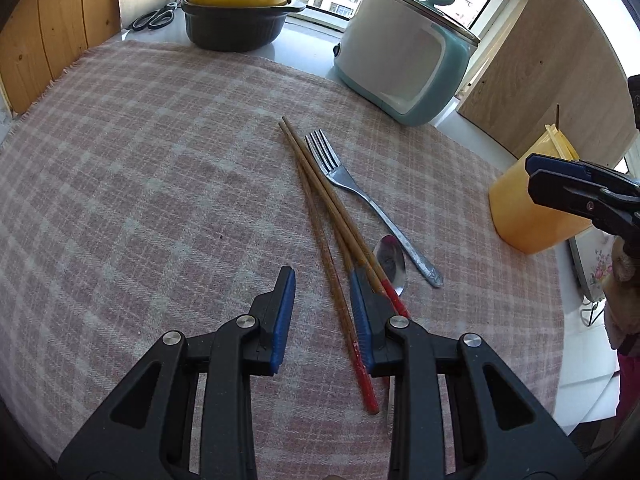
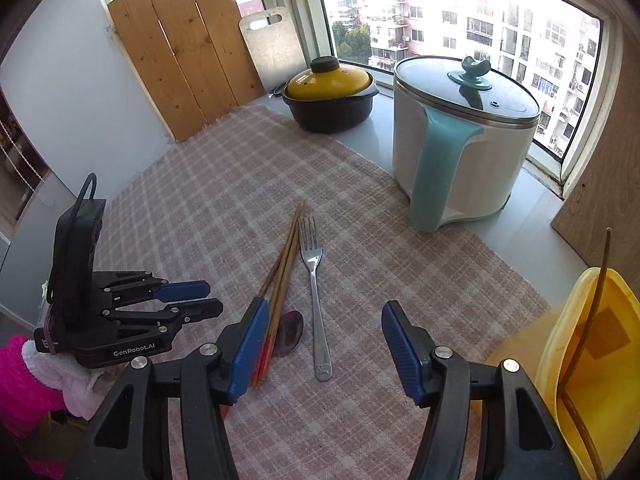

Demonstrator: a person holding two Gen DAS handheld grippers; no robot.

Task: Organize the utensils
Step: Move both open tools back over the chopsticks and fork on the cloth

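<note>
two open grippers, left [image 1: 322, 292] and right [image 2: 322, 320], hover empty over the cloth [image 1: 160, 168]. chopsticks [image 1: 320, 196], fork [image 1: 360, 196] and spoon [image 1: 390, 260] lie together.

My left-wrist view looks steeply down, close over the checked cloth [image 1: 160, 184]; my right-wrist view does likewise from the opposite side. Both share the chopsticks [image 1: 320, 200] and fork [image 2: 316, 292] ahead.

"GenRobot.AI" is printed in white on the black body of the left gripper [image 2: 196, 300], seen from the right wrist view. A stamped mark on the fork [image 2: 316, 300] handle's end cannot be read.
</note>
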